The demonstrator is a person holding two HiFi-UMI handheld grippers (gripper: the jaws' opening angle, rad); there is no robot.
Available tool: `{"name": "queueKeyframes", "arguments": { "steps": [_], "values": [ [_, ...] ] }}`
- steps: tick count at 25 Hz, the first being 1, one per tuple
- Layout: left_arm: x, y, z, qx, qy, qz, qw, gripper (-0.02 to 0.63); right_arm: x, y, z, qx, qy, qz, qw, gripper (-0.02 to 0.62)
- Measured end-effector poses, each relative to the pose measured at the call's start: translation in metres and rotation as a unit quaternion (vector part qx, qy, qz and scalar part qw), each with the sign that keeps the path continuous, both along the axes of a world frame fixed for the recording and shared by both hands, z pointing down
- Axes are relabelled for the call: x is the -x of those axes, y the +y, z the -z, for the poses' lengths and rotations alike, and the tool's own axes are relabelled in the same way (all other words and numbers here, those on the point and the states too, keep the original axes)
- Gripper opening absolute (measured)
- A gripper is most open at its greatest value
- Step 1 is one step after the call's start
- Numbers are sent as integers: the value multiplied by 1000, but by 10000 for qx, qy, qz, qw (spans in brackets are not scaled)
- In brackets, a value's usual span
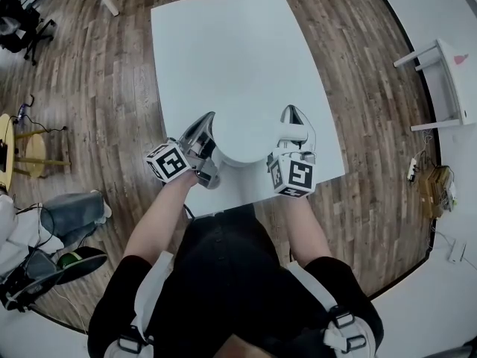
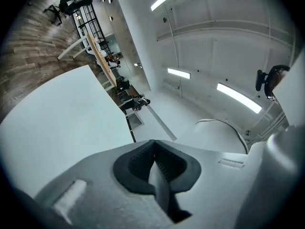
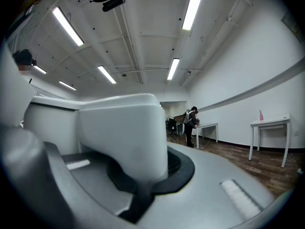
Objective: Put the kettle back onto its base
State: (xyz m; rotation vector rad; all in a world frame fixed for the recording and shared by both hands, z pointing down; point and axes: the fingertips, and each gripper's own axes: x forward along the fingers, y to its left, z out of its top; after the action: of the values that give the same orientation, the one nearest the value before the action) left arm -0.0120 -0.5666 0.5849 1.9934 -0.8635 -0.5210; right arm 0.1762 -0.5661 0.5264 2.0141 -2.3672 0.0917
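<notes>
A big white desk (image 1: 223, 43) stands on a brown wood floor (image 1: 97, 88). A small white table (image 1: 447, 66) is at the upper right of the head view, and a yellow stool (image 1: 19, 151) is at the left edge. In the right gripper view there are long lights (image 3: 190, 4) on the ceiling, and a person (image 3: 192, 120) stands far off by a white wall.

Two bare arms reach up from the bottom of the head view to the near edge of the desk.

The white kettle (image 1: 240, 142) is there, low in the middle of the frame, between the two claws. I cannot tell if it stands on the desk or is lifted.

The left claw (image 1: 203, 129) is just beside the kettle's left side. In its own view the left claw (image 2: 153, 163) is closed, pad against pad.

The right claw (image 1: 294, 125) is at the kettle's right side. In its own view the right claw (image 3: 143, 175) squeezes the kettle's thick white handle (image 3: 119, 132).
</notes>
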Motion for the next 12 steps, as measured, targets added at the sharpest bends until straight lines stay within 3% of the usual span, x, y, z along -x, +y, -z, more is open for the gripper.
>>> {"name": "queueKeyframes", "arguments": {
  "steps": [12],
  "values": [
    [2,0,-27,381,180,41,9991,-8,8,-4,-19,135,129,55,9998,6]
  ]
}}
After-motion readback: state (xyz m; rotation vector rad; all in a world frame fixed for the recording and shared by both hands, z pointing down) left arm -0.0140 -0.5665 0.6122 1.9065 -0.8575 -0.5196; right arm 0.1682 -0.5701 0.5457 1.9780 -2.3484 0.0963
